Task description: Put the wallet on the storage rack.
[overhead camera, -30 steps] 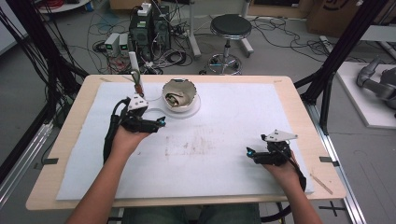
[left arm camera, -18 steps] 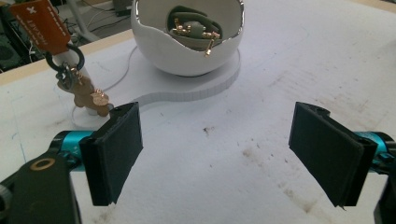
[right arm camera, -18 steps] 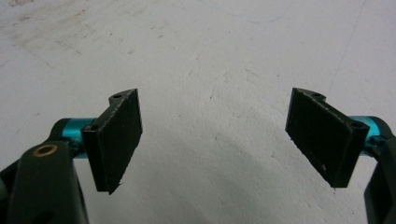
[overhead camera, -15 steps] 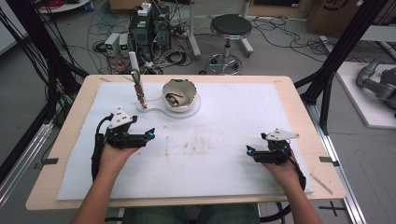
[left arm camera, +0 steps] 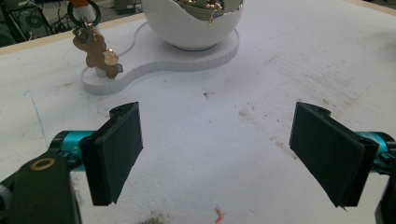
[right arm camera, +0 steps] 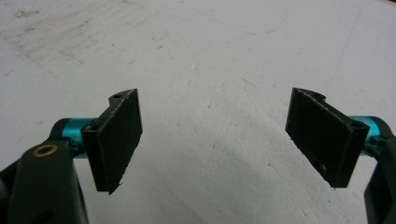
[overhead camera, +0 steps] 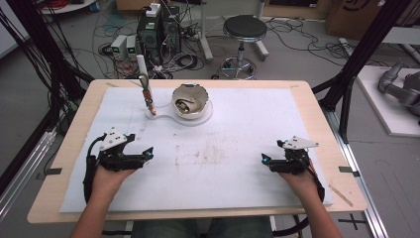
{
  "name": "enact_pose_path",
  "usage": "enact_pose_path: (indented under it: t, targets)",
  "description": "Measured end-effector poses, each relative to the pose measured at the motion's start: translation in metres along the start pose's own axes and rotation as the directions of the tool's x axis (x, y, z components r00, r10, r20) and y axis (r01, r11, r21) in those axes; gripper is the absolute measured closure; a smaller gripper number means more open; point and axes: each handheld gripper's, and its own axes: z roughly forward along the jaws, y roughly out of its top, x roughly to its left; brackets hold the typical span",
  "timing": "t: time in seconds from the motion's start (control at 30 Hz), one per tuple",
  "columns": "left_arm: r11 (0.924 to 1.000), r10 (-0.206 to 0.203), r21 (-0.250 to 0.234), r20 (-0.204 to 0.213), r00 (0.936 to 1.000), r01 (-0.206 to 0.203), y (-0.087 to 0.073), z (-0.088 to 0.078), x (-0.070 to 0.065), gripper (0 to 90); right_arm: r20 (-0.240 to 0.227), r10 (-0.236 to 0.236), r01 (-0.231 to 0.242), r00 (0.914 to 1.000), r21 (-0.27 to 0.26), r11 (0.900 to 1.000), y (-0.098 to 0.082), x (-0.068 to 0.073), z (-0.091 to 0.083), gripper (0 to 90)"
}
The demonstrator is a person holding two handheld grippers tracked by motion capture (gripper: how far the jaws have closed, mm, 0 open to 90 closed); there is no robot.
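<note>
my left gripper (overhead camera: 148, 154) and right gripper (overhead camera: 264, 159) rested spread wide, holding nothing. bare white mat (overhead camera: 233, 129) lay between them, the bowl (overhead camera: 188, 100) well ahead.

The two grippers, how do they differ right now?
The left gripper sits nearer the bowl and the key ring post, which lie ahead of its jaws; the right gripper faces bare white mat. The left points toward the table's right, the right toward its left. Both are open, empty and hand-held.
</note>
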Motion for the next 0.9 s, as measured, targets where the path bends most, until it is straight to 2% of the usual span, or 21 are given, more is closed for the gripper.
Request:
enact_pose_path:
  t: [0.17,0.53,0.8,0.9]
  targets:
    - [0.9996,0.015,-0.025,0.004,0.9999,-0.015,-0.0004,-0.0034,-0.0009,17.2,0.001,-0.002,0.002,1.0,0.003,1.0,0.0002,-0.0003,0.0004,18.9]
    - [0.9991,0.03,-0.032,0.018,0.9994,-0.029,-0.0031,0.0018,-0.0005,17.2,-0.003,-0.01,0.01,0.9999,0.012,1.0,0.001,0.0018,-0.0006,18.9]
    - [0.9993,0.016,-0.034,0.011,0.9998,-0.016,-0.006,0.0008,0.0036,17.2,-0.005,-0.011,0.011,0.9999,0.019,1.0,0.0018,0.0031,0.0016,18.9]
    - [0.9992,0.005,-0.04,0.022,0.9997,-0.005,-0.0068,0.0004,0.0042,17.2,-0.005,-0.014,0.014,0.9999,0.02,1.0,0.0017,0.0023,0.0018,18.9]
